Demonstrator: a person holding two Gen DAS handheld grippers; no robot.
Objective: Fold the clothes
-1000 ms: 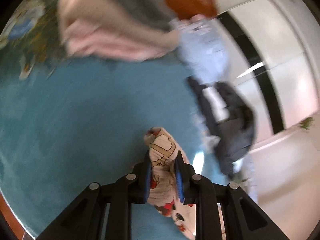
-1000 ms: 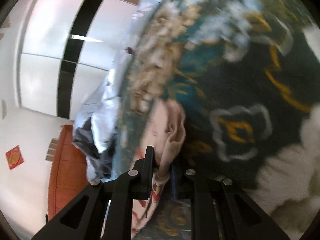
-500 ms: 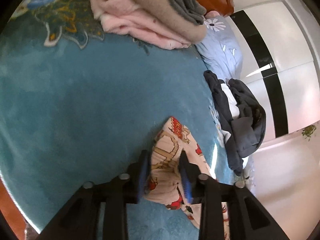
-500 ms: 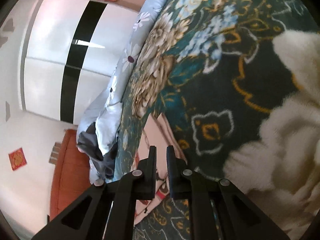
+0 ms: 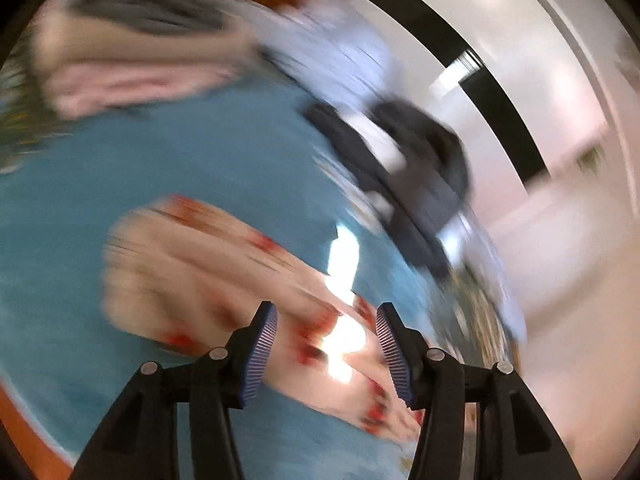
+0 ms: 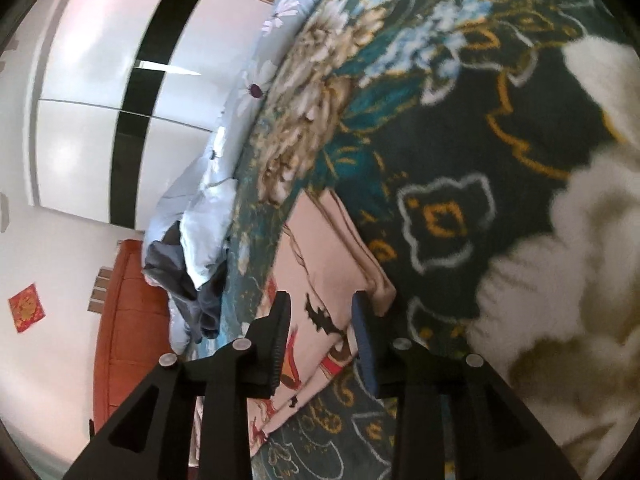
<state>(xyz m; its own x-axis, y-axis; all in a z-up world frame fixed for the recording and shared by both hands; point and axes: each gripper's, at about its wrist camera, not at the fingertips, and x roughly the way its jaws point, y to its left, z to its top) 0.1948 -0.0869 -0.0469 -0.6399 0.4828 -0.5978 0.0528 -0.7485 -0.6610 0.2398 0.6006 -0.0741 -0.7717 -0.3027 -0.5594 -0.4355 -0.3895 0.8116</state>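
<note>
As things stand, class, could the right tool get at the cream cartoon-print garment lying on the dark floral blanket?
Probably yes. The right tool is open and already straddles the cream cartoon-print garment, which lies flat on the dark floral blanket. Nothing lies between the tool and the cloth.

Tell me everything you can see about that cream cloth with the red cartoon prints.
The cloth is a soft cream garment printed with red and black cartoon figures. It lies flat on the patterned bedspread, folded, with layered edges along one side. The right gripper hovers over one end and the left gripper over the other, both open with jaws just widened; no fingers press it.
</note>
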